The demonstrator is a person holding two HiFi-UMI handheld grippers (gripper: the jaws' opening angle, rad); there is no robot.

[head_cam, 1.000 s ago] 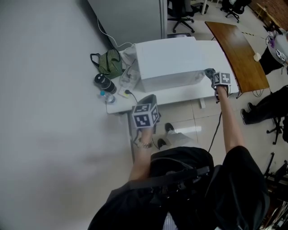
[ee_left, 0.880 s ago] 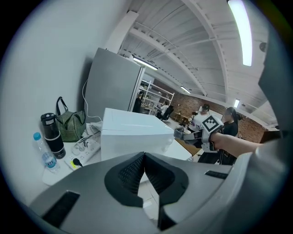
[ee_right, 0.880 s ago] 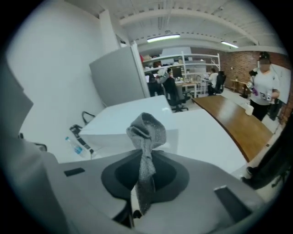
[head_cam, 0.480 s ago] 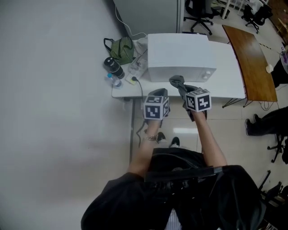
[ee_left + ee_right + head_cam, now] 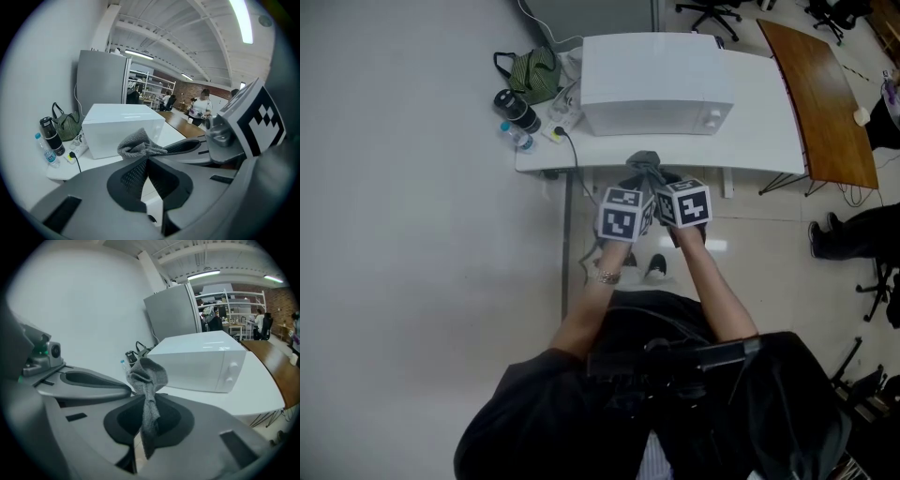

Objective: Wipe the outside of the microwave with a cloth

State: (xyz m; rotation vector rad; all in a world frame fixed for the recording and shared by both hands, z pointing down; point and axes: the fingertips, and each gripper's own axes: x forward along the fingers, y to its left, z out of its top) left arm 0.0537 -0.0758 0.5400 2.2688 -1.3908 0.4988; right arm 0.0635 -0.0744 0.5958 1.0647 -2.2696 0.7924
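Right gripper (image 5: 149,399) swung beside left gripper (image 5: 146,158), pinching cloth (image 5: 149,373) overlapping microwave (image 5: 201,359); left jaws pressed together.

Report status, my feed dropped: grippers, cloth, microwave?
Right gripper shut on cloth. Left gripper shut, tips at the cloth. Cloth held short of microwave, no contact. Nothing between them.

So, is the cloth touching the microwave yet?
Apart. The head view shows bare table between the cloth and the microwave; the right gripper holds it.
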